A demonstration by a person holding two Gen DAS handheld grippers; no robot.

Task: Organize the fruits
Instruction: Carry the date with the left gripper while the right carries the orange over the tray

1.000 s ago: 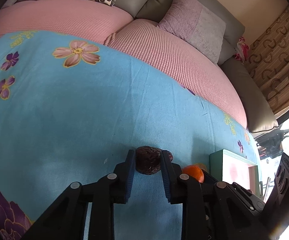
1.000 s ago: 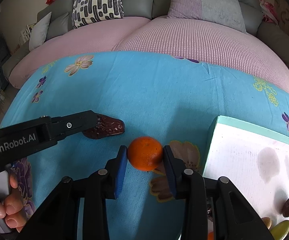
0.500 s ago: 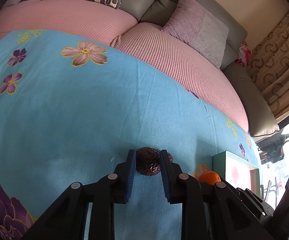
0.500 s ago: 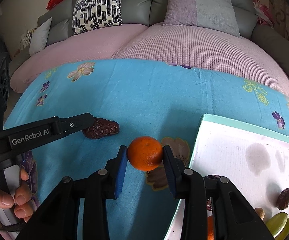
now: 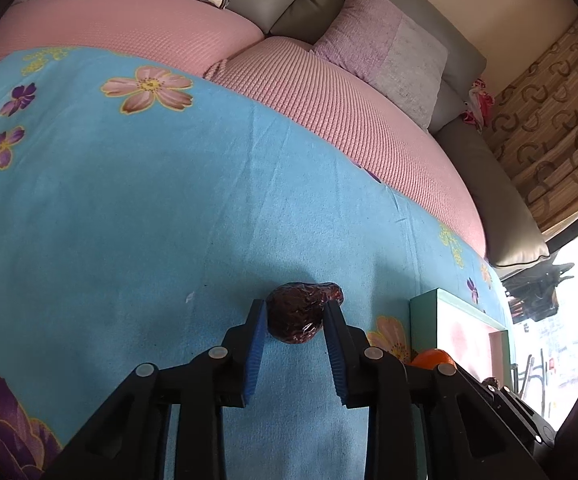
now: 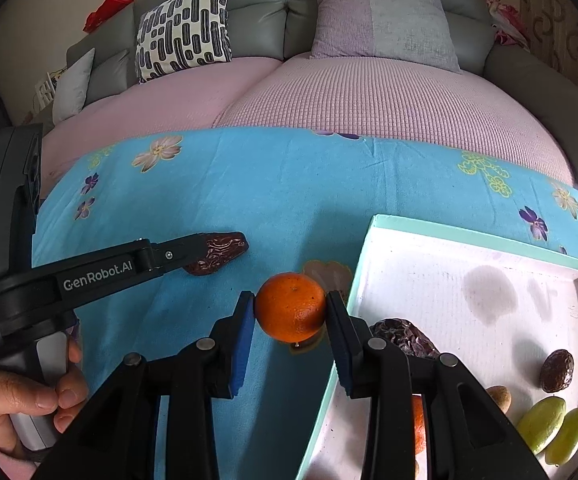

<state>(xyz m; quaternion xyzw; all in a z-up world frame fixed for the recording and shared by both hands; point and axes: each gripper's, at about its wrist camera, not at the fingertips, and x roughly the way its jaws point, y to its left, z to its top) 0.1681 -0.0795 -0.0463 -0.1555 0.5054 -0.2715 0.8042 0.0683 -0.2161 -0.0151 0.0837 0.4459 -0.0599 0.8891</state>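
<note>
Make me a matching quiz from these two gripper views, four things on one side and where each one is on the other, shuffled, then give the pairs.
Things:
1. orange
2. date
3. green fruits
4. patterned pillow

Places:
A. in the tray, near corner
B. between the right gripper's fingers
C. on the sofa, against the backrest
D. between the left gripper's fingers

Pairs: 1-B, 2-D, 3-A, 4-C
</note>
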